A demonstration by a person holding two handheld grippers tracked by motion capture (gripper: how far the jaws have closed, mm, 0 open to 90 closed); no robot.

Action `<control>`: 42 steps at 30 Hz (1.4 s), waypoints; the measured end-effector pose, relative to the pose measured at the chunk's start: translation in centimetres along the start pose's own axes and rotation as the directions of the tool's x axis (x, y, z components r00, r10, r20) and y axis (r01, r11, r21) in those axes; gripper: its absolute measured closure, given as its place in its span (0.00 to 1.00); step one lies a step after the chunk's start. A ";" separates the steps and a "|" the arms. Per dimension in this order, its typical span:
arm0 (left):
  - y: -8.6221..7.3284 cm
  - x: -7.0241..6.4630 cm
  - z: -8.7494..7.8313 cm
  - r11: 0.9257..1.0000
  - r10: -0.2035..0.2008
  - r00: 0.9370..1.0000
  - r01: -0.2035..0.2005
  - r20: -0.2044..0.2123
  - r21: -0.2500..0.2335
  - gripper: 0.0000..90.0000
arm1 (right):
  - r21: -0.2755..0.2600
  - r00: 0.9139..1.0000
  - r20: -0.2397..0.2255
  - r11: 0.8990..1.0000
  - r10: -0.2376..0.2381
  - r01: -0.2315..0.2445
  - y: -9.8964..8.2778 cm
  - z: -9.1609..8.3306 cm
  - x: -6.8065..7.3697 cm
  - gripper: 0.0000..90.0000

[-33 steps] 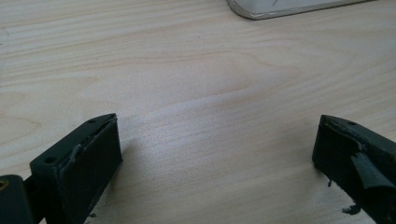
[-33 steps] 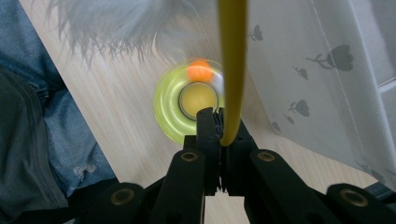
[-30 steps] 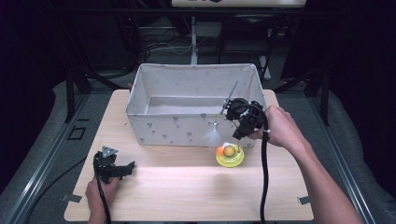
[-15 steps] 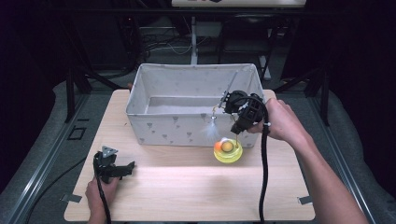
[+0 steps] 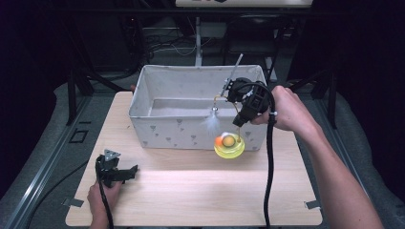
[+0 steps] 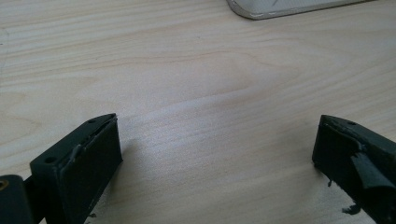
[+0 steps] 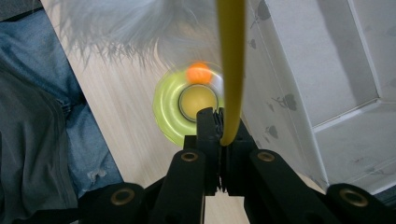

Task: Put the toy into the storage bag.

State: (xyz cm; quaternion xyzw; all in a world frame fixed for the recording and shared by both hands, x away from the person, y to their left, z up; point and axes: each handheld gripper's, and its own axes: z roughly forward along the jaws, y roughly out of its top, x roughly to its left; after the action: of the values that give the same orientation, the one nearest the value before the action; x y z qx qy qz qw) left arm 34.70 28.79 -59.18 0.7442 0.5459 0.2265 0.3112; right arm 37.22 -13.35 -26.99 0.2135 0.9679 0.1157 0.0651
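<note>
My right tongs (image 7: pixel 219 135), lower centre of the right gripper view, are clamped on the thin yellow wand (image 7: pixel 232 70) of a cat toy. In the high view these right tongs (image 5: pixel 237 121) sit right of centre, above the near wall of the grey fabric storage bin with a small triangle print (image 5: pixel 181 136). The wand arcs up and over to a white feather tuft (image 5: pixel 210 123), which hangs in front of the bin. Below hangs the toy's yellow-green round plastic base with an orange ball (image 5: pixel 229 145), just above the pale wooden surface (image 5: pixel 191 191). I judge the toy light, the wand springy and smooth, so a grip low on the stem limits swinging. My left tongs (image 5: pixel 128 171), lower left, rest with jaws apart and empty on the surface.
</note>
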 end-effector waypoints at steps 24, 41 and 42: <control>0.0 0.0 0.0 1.000 -0.002 1.000 0.002 0.000 -0.001 0.01 | -0.034 1.000 -0.001 0.999 0.010 -0.010 2.1 -3.4 -1.4 0.98; 0.0 0.0 0.0 1.000 -0.003 1.000 0.003 0.000 -0.002 0.01 | -0.055 0.998 0.038 0.997 0.047 -0.045 3.8 -5.6 -3.3 0.98; 0.0 0.0 0.0 1.000 -0.003 1.000 0.003 0.000 -0.001 0.01 | -0.051 0.998 0.042 0.997 0.051 -0.049 3.9 -5.6 -3.5 0.98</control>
State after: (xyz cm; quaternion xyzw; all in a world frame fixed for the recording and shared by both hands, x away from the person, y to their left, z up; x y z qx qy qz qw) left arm 34.71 28.78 -59.18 0.7433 0.5467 0.2264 0.3120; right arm 40.96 -12.49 -20.29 0.2385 0.9574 0.1368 0.0886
